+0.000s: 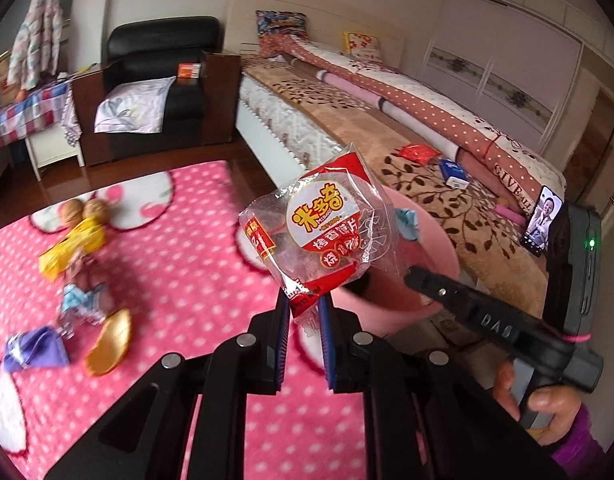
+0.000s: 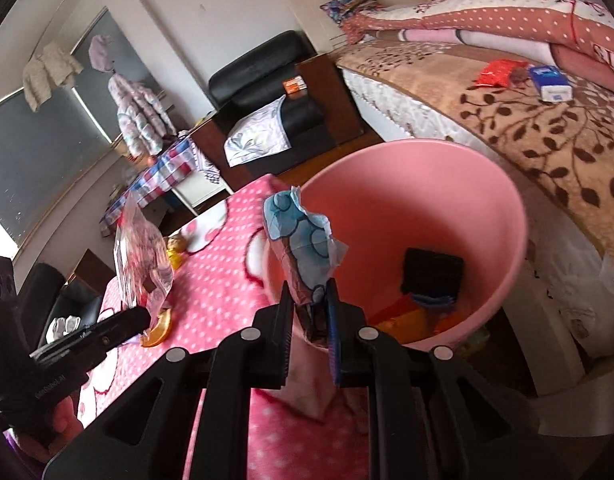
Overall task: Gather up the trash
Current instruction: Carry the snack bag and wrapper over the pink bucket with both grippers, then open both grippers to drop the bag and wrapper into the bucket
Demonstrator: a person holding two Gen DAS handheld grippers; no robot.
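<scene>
In a bedroom with a pink polka-dot rug (image 1: 179, 280), the left claw (image 1: 303, 312) pinches a red snack wrapper (image 1: 319, 232) by one corner; the right claw (image 2: 309, 304) grips a blue crumpled wrapper (image 2: 303, 236) at the pink bin's (image 2: 487, 216) nine-o'clock rim. Released too soon, either would likely fall outside the bin.

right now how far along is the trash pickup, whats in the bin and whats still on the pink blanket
Done: the round pink plastic bin already holds a black item and orange scraps. In hand: the left gripper is shut on a clear red-printed snack bag, and the right gripper on a crumpled blue patterned wrapper near the rim. Left: a yellow wrapper, purple wrapper and gold tray.
</scene>
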